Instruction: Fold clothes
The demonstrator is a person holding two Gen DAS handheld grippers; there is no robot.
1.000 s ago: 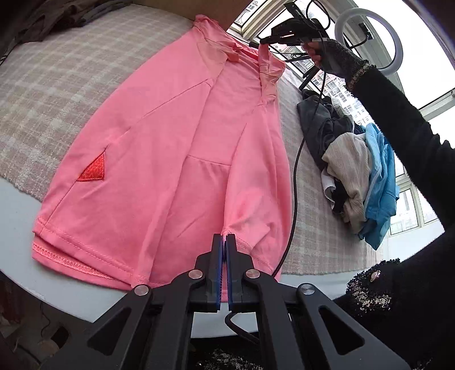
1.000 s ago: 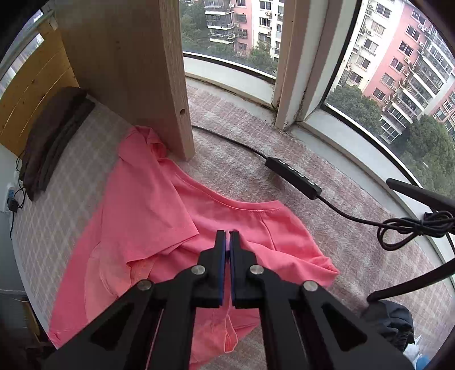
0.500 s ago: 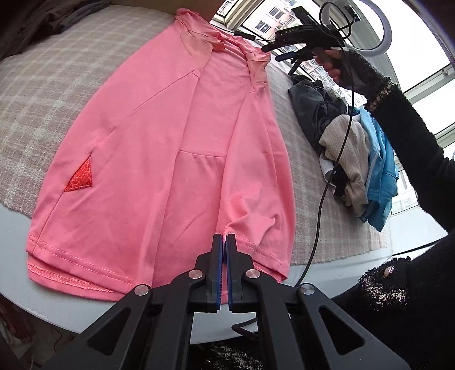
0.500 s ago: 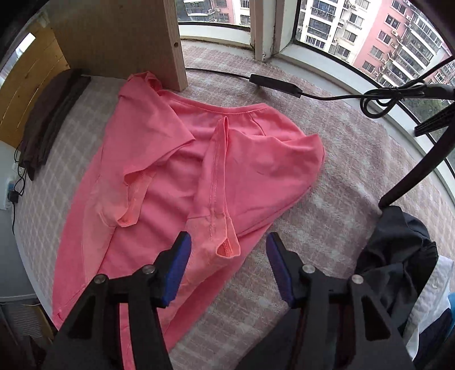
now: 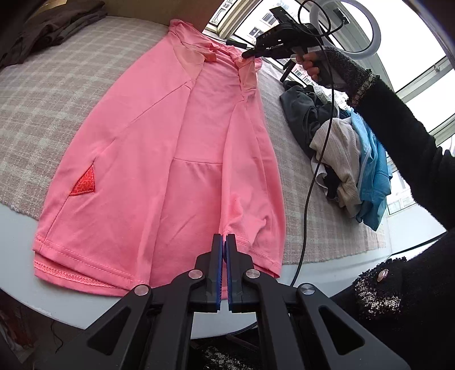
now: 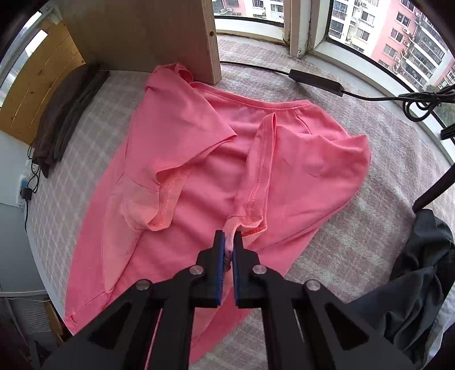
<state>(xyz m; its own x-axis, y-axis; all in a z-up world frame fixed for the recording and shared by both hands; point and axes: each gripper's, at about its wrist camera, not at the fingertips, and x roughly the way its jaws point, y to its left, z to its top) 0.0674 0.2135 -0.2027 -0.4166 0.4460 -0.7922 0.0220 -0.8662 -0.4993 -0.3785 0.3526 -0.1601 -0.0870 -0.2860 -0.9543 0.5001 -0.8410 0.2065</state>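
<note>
dark clothes: folded stack, 10 o'clock of left wrist view, on checked cloth, apart from the shirt.
checked cloth: covers the table top, under everything.
pink shirt: lies spread on the checked cloth, centre of the left view, running from 12 to 6 o'clock; both sides folded in toward the middle; red triangle patch at 9 o'clock side.
left gripper: jaws closed, pinching the pink shirt's hem at 6 o'clock.
right gripper: jaws nearly together with bunched pink sleeve fabric clamped between them; in the left view it sits at 1 o'clock at the shirt's far end.
hand: gloved, black sleeve, grips the right gripper's handle, 1 o'clock.
clothes pile: grey, beige, blue garments heaped at 3 o'clock, beside the shirt, not touching it.
ring light: 1 o'clock, by the window.
cable: black, with inline box, along the sill beyond the shirt at 1 o'clock in right view.
</note>
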